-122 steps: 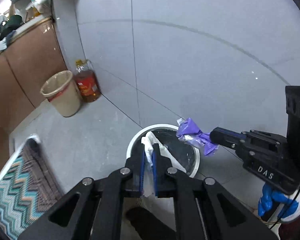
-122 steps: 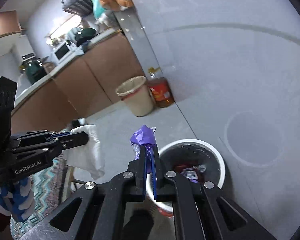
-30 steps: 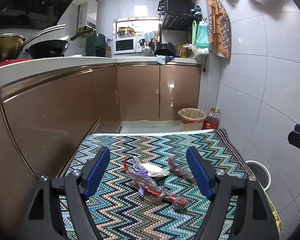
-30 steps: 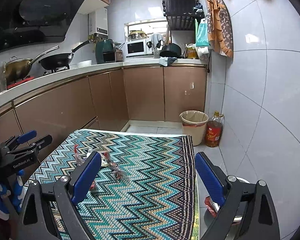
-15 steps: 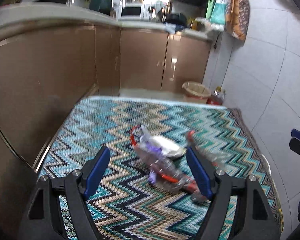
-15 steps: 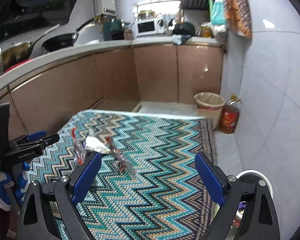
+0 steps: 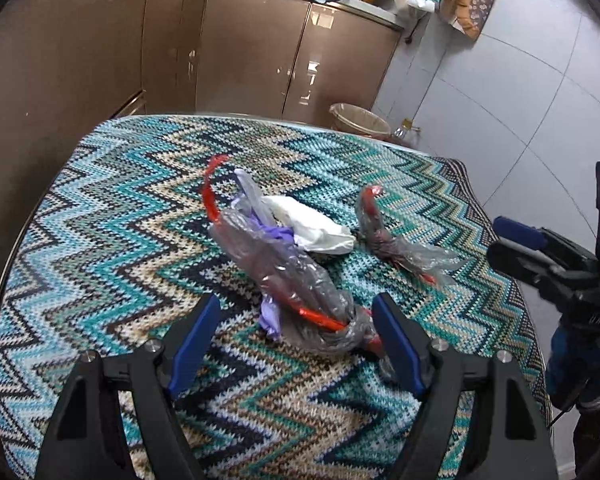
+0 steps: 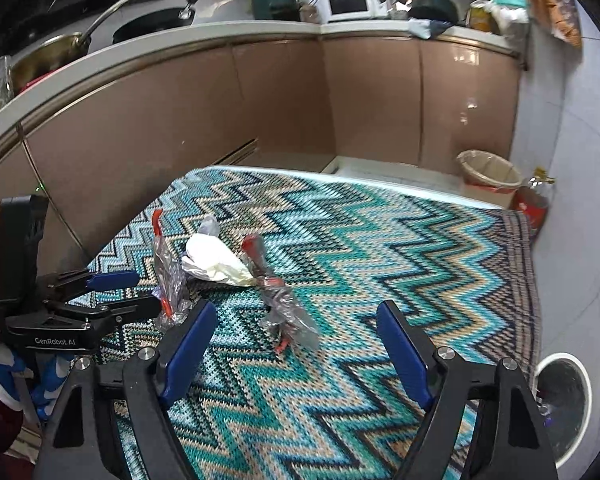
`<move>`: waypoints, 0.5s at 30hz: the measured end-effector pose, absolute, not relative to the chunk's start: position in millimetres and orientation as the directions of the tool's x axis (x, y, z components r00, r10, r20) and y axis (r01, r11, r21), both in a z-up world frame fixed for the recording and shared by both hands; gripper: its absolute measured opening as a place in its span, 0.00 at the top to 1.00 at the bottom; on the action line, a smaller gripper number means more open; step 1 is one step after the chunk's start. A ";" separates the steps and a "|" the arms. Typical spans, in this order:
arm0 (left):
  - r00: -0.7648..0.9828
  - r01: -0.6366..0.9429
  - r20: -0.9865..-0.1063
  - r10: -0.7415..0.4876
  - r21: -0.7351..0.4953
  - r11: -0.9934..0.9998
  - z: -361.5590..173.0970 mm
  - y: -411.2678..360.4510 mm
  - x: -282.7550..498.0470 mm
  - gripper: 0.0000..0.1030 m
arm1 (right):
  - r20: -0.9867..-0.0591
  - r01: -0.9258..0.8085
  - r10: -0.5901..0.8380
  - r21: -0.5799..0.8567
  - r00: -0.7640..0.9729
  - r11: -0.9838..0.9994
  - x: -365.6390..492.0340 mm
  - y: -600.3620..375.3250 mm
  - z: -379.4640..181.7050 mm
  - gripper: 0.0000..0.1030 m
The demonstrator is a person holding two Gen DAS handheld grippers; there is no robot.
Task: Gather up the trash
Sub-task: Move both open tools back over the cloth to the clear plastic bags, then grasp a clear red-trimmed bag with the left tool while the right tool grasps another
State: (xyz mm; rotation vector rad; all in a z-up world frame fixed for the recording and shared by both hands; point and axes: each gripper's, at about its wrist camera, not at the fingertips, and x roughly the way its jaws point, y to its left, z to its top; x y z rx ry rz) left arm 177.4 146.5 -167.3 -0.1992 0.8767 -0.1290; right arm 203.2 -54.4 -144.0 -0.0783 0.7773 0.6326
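Both grippers were black, angular frames with silver screws at the joints and flat blue pads lining the jaws. The left gripper point(image 7: 296, 334) bore white lettering, "GenRobot.AI", along its side. The right gripper point(image 8: 292, 344) had a blue-and-white handle and a thin black cable below it.
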 end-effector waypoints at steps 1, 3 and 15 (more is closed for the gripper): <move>0.629 0.028 -0.752 -0.196 -0.230 0.973 -169.1 147.0 180.5 0.25 | -0.681 -0.567 0.508 0.164 0.527 0.808 206.3 -51.0 -148.1 0.22; 0.621 0.014 -0.759 -0.196 -0.239 0.971 -173.1 150.3 188.2 0.25 | -0.690 -0.579 0.515 0.169 0.508 0.797 211.5 -46.0 -154.6 0.22; 0.582 -0.042 -0.801 -0.143 -0.205 0.978 -194.1 165.3 196.3 0.27 | -0.726 -0.612 0.528 0.188 0.440 0.768 230.9 -27.5 -184.0 0.23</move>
